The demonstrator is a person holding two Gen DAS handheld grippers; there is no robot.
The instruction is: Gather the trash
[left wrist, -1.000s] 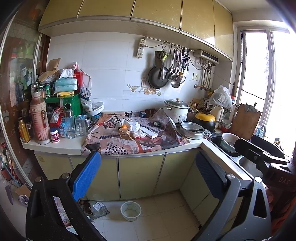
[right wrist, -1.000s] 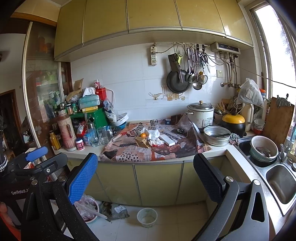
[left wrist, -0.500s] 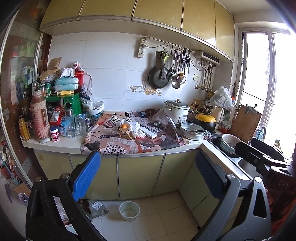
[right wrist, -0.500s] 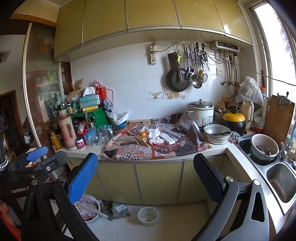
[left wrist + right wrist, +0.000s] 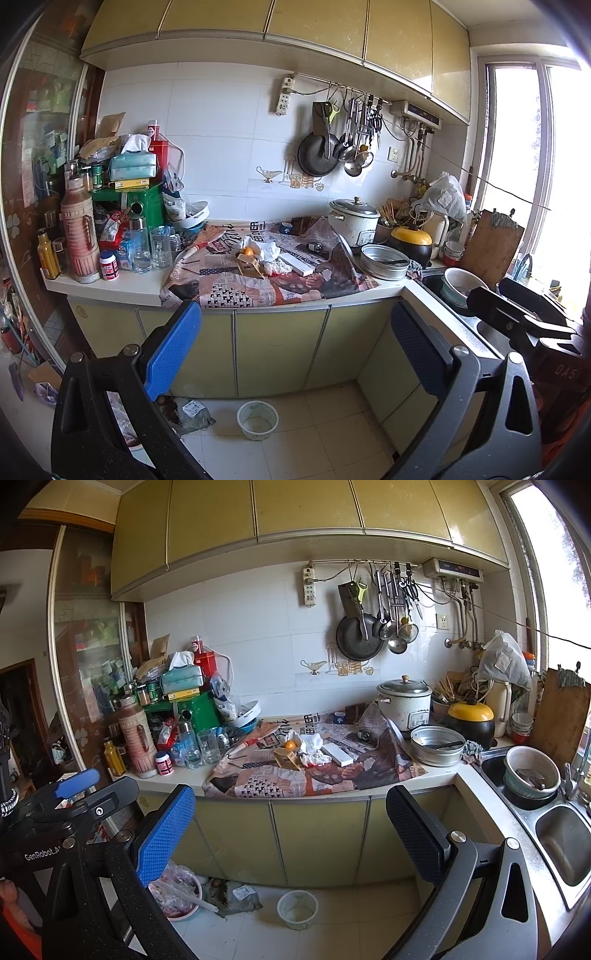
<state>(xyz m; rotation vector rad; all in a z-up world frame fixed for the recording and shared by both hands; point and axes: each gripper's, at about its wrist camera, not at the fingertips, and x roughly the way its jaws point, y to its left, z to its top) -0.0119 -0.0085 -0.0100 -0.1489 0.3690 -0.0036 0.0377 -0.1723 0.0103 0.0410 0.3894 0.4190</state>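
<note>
Down on the tiled floor, near the green cabinet doors: small white plastic cup, looking empty inside. Left of it, only in the right wrist view: pink bowl stuffed with crinkly plastic wrap. Between them, a crumpled grey bag. Up on the counter, spread newspaper holding crumpled white tissues, an orange fruit and a flat white box. Right of that, a round metal pan with a dark utensil across it, then a white bowl of scraps in the sink. Left gripper spread wide, holding nothing. Right gripper spread wide too, holding nothing. Both far back from the counter trash.
</note>
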